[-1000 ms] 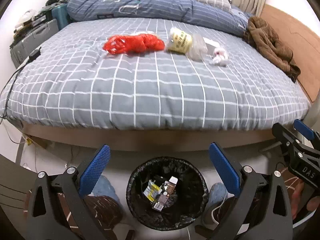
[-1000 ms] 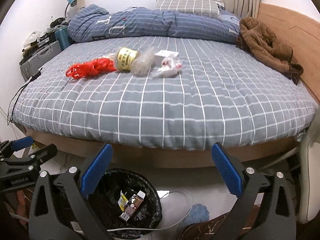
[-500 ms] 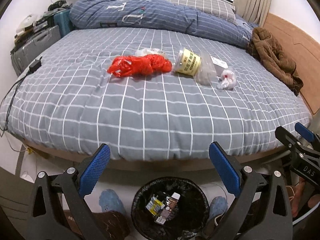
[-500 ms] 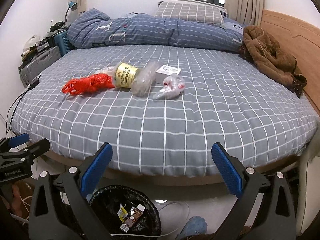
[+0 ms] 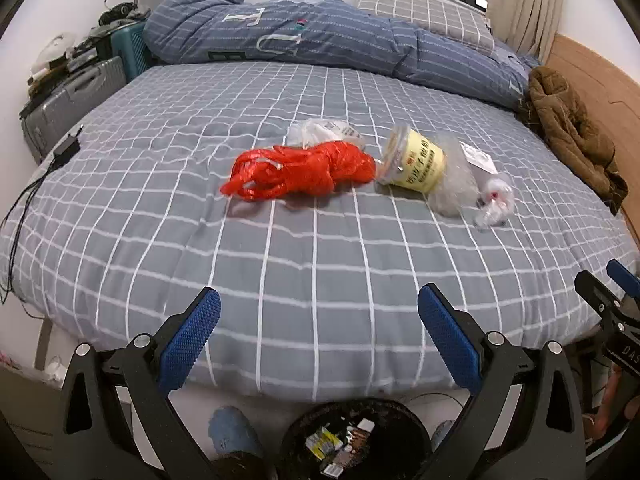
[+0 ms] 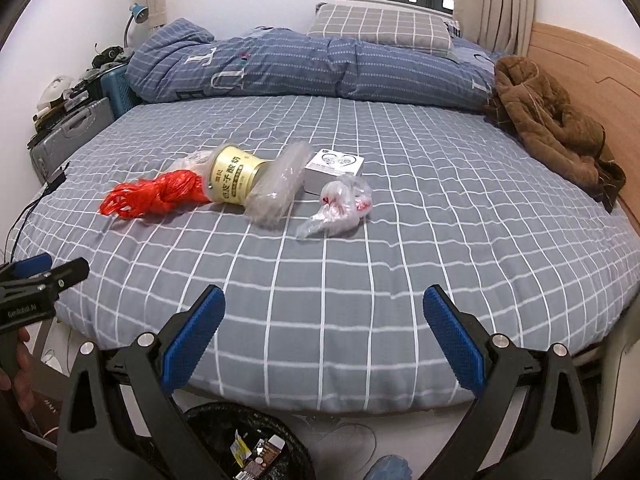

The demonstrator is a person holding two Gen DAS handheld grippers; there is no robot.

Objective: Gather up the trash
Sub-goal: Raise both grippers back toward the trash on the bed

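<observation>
Nearest the cameras, the bin (image 5: pixel 352 440), black-lined and holding a few wrappers, now sits cut off at the bottom edge of both views, where a second ago it lay fully in sight below the bed; both grippers have risen and moved in over the mattress edge. The left gripper (image 5: pixel 319 334) is released, its two blue pads spread wide with nothing between them, and the right gripper (image 6: pixel 323 336) is likewise spread and empty; each shows at the side of the other's view. Beyond them the grey checked bed (image 6: pixel 360 280) fills more of the frame than before, and the trash on it looms larger but has not shifted. Counted there: one red plastic bag (image 5: pixel 298 174), crumpled, with one whitish bag (image 5: pixel 324 132) just behind it; one yellow-labelled jar (image 6: pixel 232 178) lying on its side, touching the red bag; one clear crumpled wrap (image 6: pixel 276 188) against the jar's far end; one small clear bag with red bits (image 6: pixel 340 206) near the wrap; one white box (image 6: pixel 334 166) behind that. Farther back lie one blue duvet (image 6: pixel 300 68), one checked pillow (image 6: pixel 384 28) and one brown jacket (image 6: pixel 548 120).
</observation>
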